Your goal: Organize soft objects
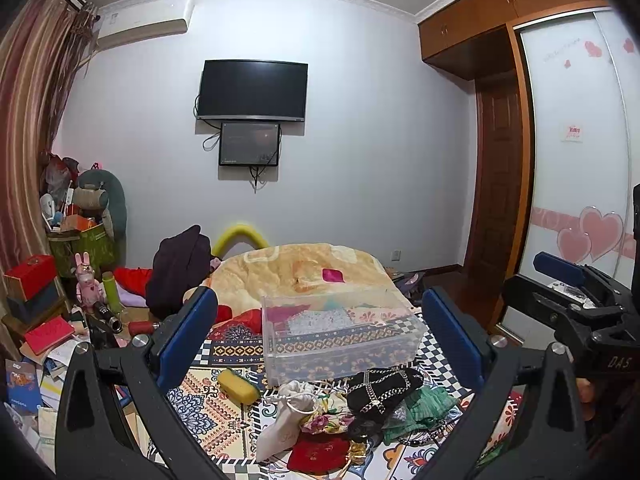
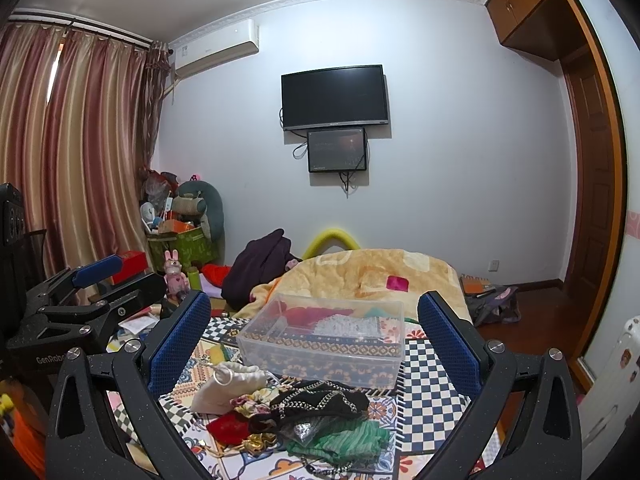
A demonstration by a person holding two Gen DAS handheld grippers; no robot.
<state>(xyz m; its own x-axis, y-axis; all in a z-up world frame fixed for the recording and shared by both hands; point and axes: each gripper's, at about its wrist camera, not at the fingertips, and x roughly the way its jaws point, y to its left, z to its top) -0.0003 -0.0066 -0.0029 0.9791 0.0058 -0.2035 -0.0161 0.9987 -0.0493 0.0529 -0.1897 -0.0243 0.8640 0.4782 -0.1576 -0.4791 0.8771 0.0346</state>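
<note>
both grippers, left gripper [image 1: 320, 336] and right gripper [image 2: 314, 342], hover agape above the soft pile [image 1: 352, 412].

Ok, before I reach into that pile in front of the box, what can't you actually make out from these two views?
- Clear plastic storage box: contents blurred through its walls in both views; only red and pale fabric shows.
- Black chain-trimmed pouch: covers what lies under it in the pile.
- Green pleated cloth: near end hidden by the right gripper frame.
- Red velvet pouch: gold print too small to read.
- Left gripper: open, holding nothing.
</note>
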